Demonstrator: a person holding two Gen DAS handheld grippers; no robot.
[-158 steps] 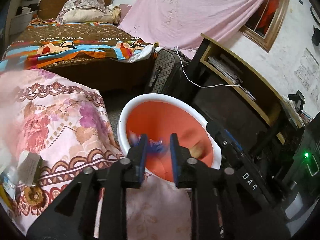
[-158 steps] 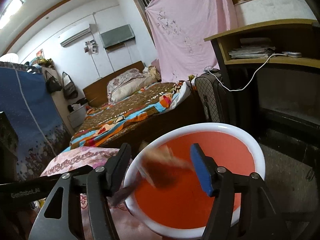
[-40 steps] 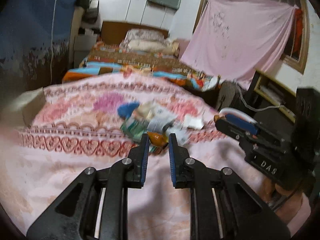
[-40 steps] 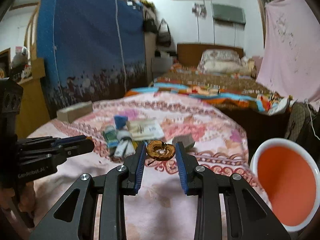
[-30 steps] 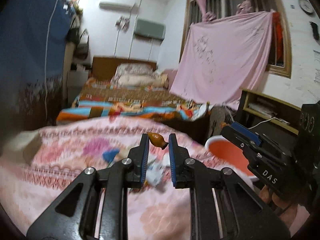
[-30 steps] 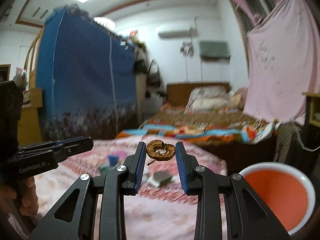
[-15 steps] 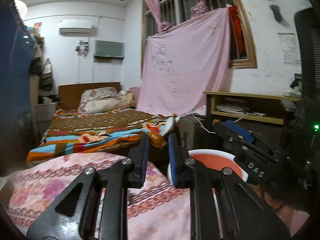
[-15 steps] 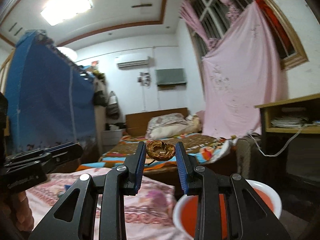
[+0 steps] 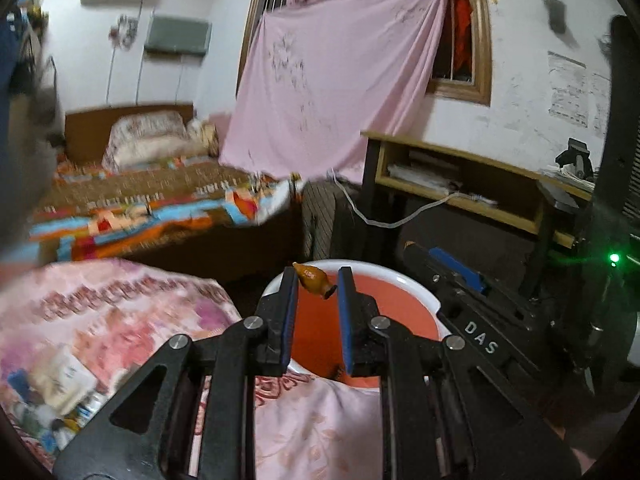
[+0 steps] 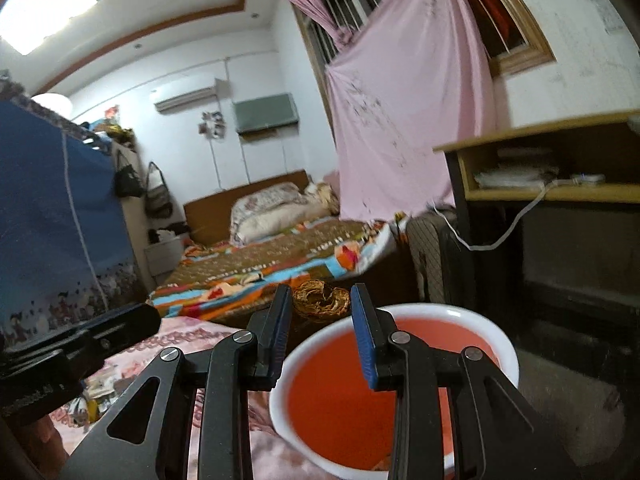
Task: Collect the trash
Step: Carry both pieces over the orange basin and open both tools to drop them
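My left gripper (image 9: 317, 284) is shut on a small brown-orange scrap of peel (image 9: 314, 279), pinched at its tips above the near rim of the orange basin with a white rim (image 9: 404, 280). My right gripper (image 10: 321, 300) is shut on a dried brown fruit ring (image 10: 320, 301), held just beyond the basin's (image 10: 508, 354) far-left rim. The right gripper's black body (image 9: 472, 320) shows to the right of the basin in the left wrist view. More trash (image 9: 52, 396), packets and wrappers, lies on the pink floral blanket (image 9: 120, 320) at lower left.
A bed with a colourful cover (image 9: 160, 200) stands behind. A dark checked bag (image 9: 332, 220) and a wooden shelf desk (image 9: 480, 176) with a white cable sit right of it. A pink sheet (image 9: 340, 80) hangs over the window. The left gripper's body (image 10: 72, 344) is at the left.
Both grippers swung right from the trash pile on the blanket to the orange basin, carrying the peel scrap and the fruit ring. The basin has grown larger in both views.
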